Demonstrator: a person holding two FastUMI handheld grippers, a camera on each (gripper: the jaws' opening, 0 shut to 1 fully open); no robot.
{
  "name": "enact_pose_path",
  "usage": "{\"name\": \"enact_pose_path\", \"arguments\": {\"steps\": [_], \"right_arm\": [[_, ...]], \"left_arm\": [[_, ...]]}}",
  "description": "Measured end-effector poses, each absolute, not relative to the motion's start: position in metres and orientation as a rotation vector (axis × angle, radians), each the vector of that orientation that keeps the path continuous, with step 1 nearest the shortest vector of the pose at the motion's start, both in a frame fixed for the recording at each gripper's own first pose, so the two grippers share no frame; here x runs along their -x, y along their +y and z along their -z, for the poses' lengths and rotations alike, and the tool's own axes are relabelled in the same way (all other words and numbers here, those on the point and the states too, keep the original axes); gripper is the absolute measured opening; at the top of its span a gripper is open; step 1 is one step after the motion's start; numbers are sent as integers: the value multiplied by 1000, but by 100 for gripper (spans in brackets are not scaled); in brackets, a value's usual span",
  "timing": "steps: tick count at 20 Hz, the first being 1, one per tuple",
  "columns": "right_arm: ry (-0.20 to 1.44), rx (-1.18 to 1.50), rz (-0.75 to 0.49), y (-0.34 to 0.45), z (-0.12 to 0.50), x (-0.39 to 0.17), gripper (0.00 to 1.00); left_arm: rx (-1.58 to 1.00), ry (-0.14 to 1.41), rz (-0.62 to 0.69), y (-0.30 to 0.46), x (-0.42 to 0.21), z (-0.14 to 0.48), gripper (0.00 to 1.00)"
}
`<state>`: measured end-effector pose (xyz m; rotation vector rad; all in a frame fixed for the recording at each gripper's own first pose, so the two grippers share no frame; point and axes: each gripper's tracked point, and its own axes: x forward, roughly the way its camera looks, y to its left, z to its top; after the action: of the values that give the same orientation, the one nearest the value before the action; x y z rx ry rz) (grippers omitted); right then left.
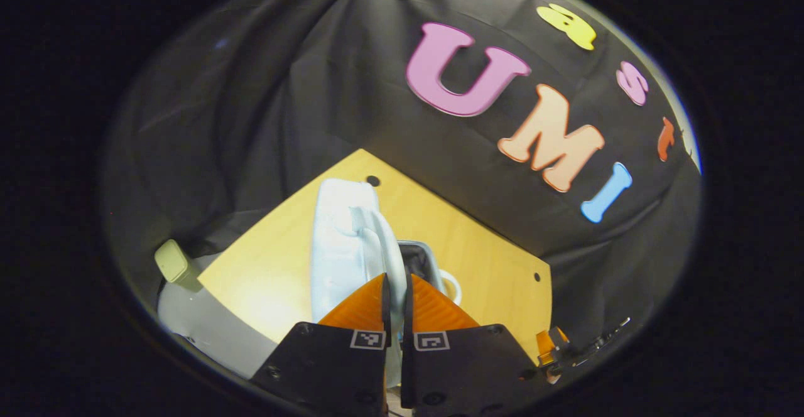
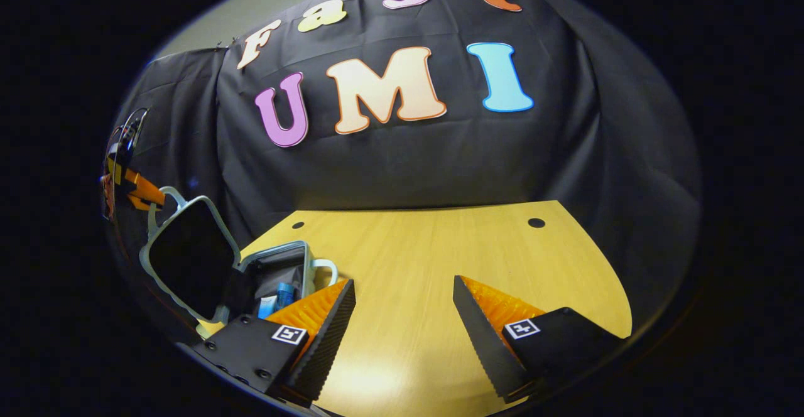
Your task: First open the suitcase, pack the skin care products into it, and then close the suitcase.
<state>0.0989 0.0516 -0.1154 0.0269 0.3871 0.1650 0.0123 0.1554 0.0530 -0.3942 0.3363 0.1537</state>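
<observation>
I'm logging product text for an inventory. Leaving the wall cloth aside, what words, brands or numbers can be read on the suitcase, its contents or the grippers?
No text can be read.
On the pale blue hard-shell suitcase: no writing seen.
On the blue skin care products inside it: labels too small to read.
On the left gripper and right gripper: square black-and-white markers, patterns rather than words.

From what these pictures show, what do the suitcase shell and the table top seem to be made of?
The suitcase looks like hard moulded plastic in pale blue-white, with a smooth, slightly glossy finish: its lid holds a rigid curved shape and catches soft highlights. The lining inside looks dark, perhaps fabric. The table seems to be light wood or a wood-look laminate: fine straight grain shows, and lamp glare suggests a sealed, semi-gloss surface.
</observation>
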Motion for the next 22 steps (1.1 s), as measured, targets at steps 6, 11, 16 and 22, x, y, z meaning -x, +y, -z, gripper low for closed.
{"name": "enact_pose_path", "arguments": {"steps": [6,11,16,22], "right_arm": [[392,-55,-143,29,111,-90,98],[389,-71,-120,20,107,-86,98],[389,-103,-101,20,108,-87,98],[378,-107,-70,11,104,-82,98]], "left_arm": [[403,414,23,59,-86,-20,2],[454,531,84,17,-140,39,3],[428,627,29,1,-180,90,3],[387,752,-7,-4,-196,135,4]]}}
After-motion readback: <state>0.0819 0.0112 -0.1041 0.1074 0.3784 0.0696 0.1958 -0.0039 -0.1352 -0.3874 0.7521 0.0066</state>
